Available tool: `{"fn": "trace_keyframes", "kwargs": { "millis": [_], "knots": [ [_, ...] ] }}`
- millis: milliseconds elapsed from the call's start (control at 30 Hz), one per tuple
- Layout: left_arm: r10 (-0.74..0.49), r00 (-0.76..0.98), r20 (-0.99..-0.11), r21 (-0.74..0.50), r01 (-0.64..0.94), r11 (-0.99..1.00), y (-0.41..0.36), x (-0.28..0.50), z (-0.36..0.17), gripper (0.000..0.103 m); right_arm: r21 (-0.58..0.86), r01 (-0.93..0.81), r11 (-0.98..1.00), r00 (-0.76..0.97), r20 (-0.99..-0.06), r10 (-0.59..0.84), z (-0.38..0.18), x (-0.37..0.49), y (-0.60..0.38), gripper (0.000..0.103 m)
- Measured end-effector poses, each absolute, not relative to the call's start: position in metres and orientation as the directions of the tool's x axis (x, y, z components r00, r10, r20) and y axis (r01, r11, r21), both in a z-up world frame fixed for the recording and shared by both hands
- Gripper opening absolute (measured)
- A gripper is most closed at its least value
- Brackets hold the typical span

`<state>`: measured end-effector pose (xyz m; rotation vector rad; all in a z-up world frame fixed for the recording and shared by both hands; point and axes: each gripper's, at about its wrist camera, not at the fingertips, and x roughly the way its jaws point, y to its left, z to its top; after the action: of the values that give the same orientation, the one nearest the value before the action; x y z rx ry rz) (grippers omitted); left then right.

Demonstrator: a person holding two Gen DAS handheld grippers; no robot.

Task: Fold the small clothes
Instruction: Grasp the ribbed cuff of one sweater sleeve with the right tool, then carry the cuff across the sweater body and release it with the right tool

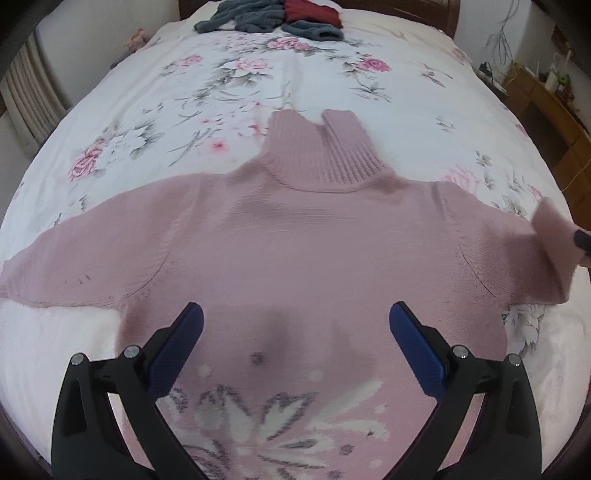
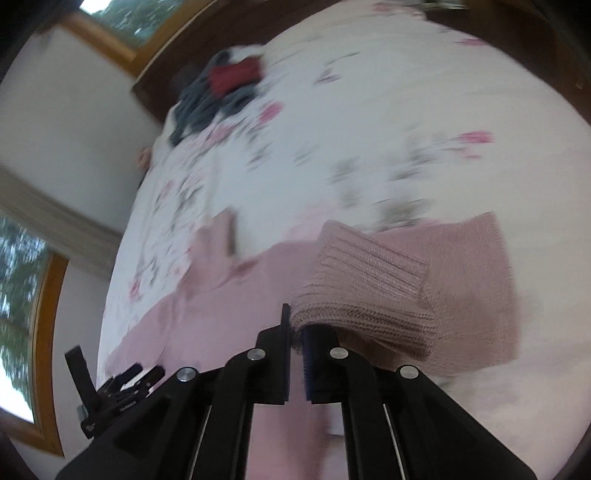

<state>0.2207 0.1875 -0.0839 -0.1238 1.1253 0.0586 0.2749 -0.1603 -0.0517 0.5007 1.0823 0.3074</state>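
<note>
one pink knit sweater (image 1: 295, 236) lies flat, front up, on the bed (image 1: 155, 122), collar pointing toward the headboard, both sleeves spread out. we read it as soft, light-ish, stretchy wool: it'll sag and drag, not slip, so best hold is at the ribbed edges, i.e. cuff, hem or shoulder seam. our right gripper (image 2: 295, 334) is clenched on the ribbed cuff (image 2: 365, 291) of the right sleeve, lifted off the cover. our left gripper (image 1: 295, 325) hangs released over the chest, holding nothing, jaws wide apart. bed has a floral cover, soft w/ some give, so pinching cloth off it should be easy. grey and red clothes (image 1: 273, 18) sit piled far off near the headboard; windows (image 2: 33, 332) w/ wood frames in the right view.
</note>
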Motion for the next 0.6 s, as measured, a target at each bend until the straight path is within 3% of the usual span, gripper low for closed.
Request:
{"fn": "trace_keyframes", "kwargs": {
  "millis": [233,533,600],
  "knots": [
    [-0.041,0.425,-0.904,-0.1,-0.117,0.988,0.208,0.219,-0.084,0.1,0.509,-0.098,0.855,0.352,-0.786,0.508,-0.082,0.275,-0.073,0.005],
    [-0.108,0.403,-0.909,-0.156,-0.088,0.984,0.2,0.227,-0.087,0.099,0.472,-0.125,0.873,0.231,-0.842,0.488,-0.146,0.266,-0.029,0.005],
    [-0.12,0.398,-0.909,-0.161,-0.07,0.984,0.191,0.23,-0.086,0.099,0.452,-0.14,0.881,0.202,-0.858,0.472,-0.157,0.262,-0.025,0.011]
  ]
}}
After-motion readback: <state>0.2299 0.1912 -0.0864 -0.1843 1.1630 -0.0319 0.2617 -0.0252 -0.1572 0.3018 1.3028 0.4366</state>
